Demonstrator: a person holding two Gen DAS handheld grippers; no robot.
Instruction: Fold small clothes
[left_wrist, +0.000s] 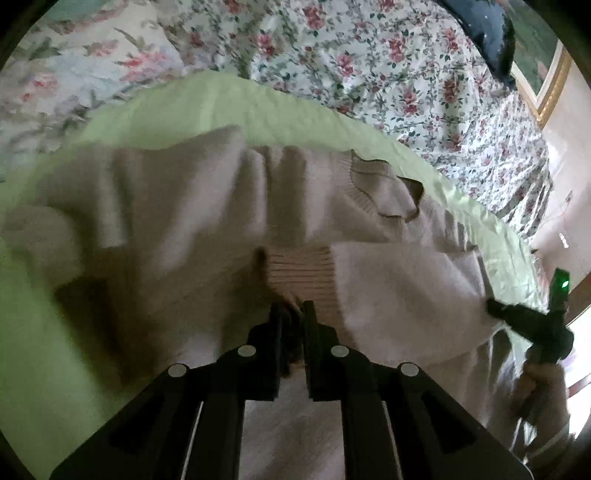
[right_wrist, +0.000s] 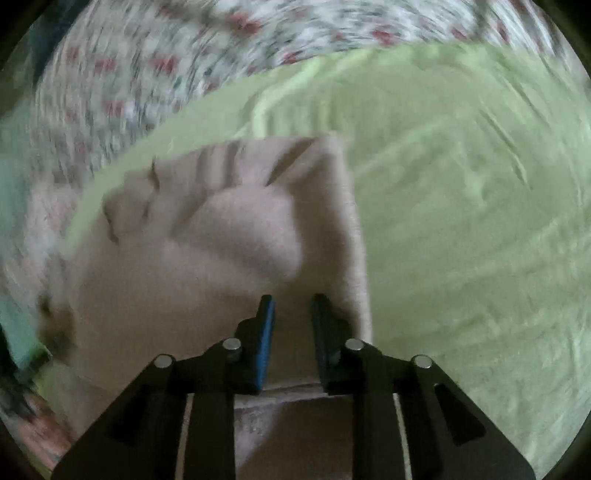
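A: Surveying from largest to smallest: what lies on the bed?

B: A floral cover, over it a light green sheet, and on the sheet the beige knit sweater, partly folded, neckline up and toward the far edge.

A: State of the left tool?

B: Jaws narrow, pinched on the ribbed cuff of a sleeve, which is lifted over the body of the sweater.

A: And the right tool?

B: Jaws set a moderate gap apart, directly above the sweater near its straight folded edge. Whether the pads press the cloth cannot be told; this view is blurred.

A: Step in hand?

B: Judged: sleeve fold-in. The next move calls for laying the cuff flat across the body, releasing it, then securing the near edge for the cross fold.
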